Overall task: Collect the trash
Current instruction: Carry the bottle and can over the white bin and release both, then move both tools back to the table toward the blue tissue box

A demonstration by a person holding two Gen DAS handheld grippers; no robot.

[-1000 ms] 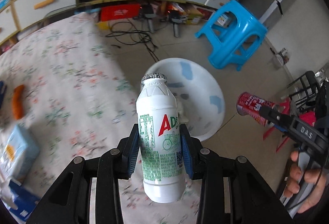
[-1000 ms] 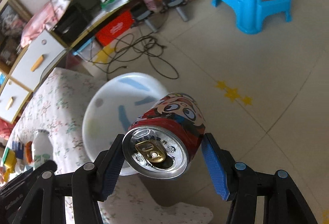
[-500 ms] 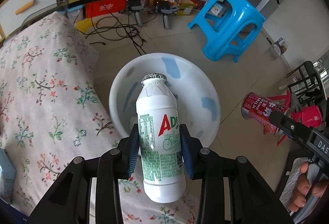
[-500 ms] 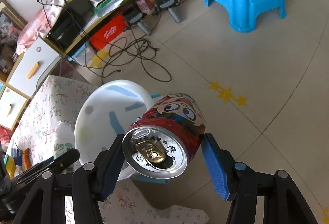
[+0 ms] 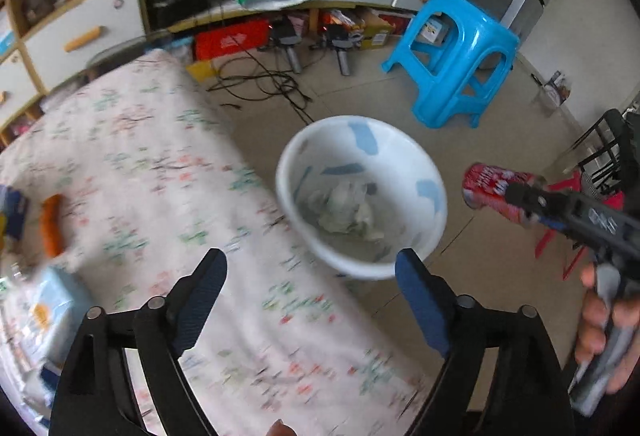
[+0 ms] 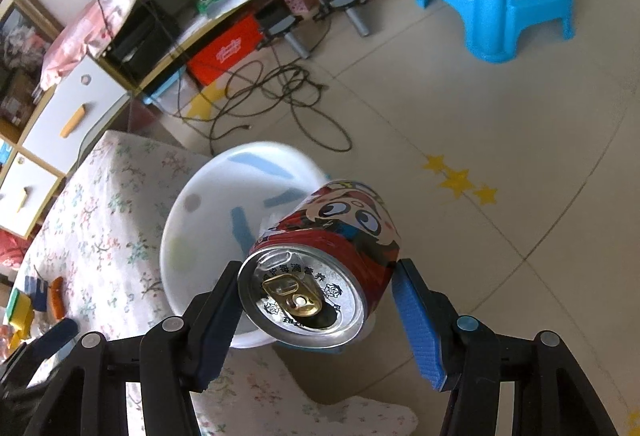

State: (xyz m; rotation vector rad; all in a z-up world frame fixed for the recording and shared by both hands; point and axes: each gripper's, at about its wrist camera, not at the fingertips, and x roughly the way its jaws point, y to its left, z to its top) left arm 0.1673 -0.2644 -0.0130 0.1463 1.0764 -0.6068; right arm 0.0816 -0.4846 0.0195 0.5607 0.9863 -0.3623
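Bin (image 5: 420, 236): we see white, with pale blue patches on the inner wall.
Can (image 6: 332, 256): we note red, with a cartoon face in black, white and tan; silver top, gold tab.
Cloth (image 5: 160, 175): we record white with small pink, red and green flowers.
Stool (image 5: 452, 59): bright blue.
Left gripper (image 5: 310, 300): black frame, dark blue pads.
Right gripper (image 6: 316, 312): black frame, blue ribbed pads.
Floor (image 6: 500, 115): beige tiles; we spot yellow star stickers (image 6: 460, 179).
Box under shelf (image 5: 232, 37): red.
Drawer fronts (image 5: 80, 31): we log pale grey with orange handles.

Both wrist views above shared bin (image 5: 360, 195)
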